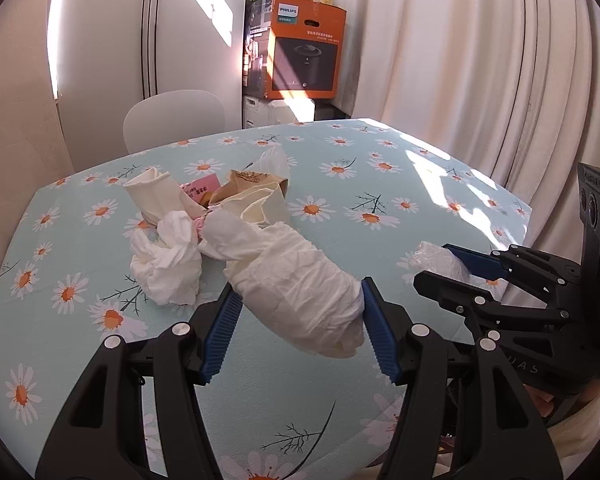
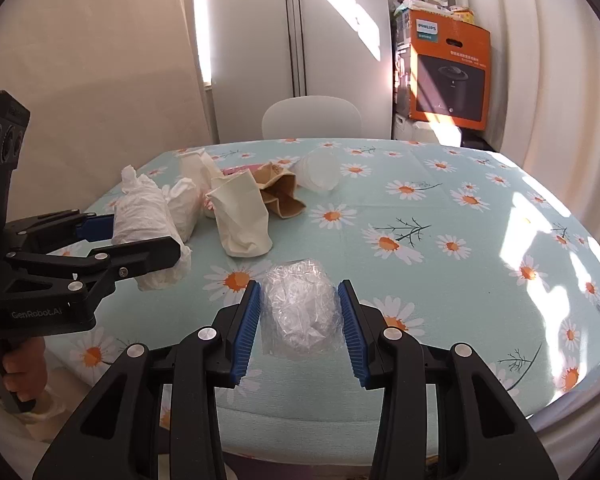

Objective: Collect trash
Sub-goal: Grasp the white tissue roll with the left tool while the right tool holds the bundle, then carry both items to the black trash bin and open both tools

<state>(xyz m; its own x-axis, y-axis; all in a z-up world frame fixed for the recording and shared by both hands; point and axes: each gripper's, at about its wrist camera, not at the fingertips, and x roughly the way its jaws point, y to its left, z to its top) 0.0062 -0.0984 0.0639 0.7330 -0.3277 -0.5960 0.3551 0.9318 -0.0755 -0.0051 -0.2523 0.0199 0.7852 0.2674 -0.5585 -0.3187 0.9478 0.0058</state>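
My left hand-held gripper (image 1: pixel 300 316) is clamped on a crumpled white paper wad (image 1: pixel 300 292), one blue pad pressed to each side, and the wad hangs just above the near part of the desk (image 1: pixel 380 184). My right hand-held gripper (image 2: pixel 298 320) stands narrow, its pads squeezing a ball of clear crinkled plastic (image 2: pixel 300 308) over the near middle of the daisy-print cloth.

Just beyond the wad, on the left half of the desk, the remaining trash lies in a heap: a second crumpled tissue (image 1: pixel 168 264) nearest me, a squashed cream paper cup (image 1: pixel 156 196) on the far left, another flattened cream cup (image 1: pixel 260 204) to its right, a torn brown paper cup (image 2: pixel 280 196) behind that, and a pink card (image 1: pixel 200 190) tucked among them. A clear plastic cup (image 2: pixel 318 170) lies on its side at the far right edge of the heap.

Past the far edge of the desk stands a white chair (image 2: pixel 312 116), with a white cabinet (image 2: pixel 300 32) behind it. In the far right corner an orange appliance box (image 2: pixel 452 76) sits on a stack, next to pale curtains (image 1: pixel 460 40).
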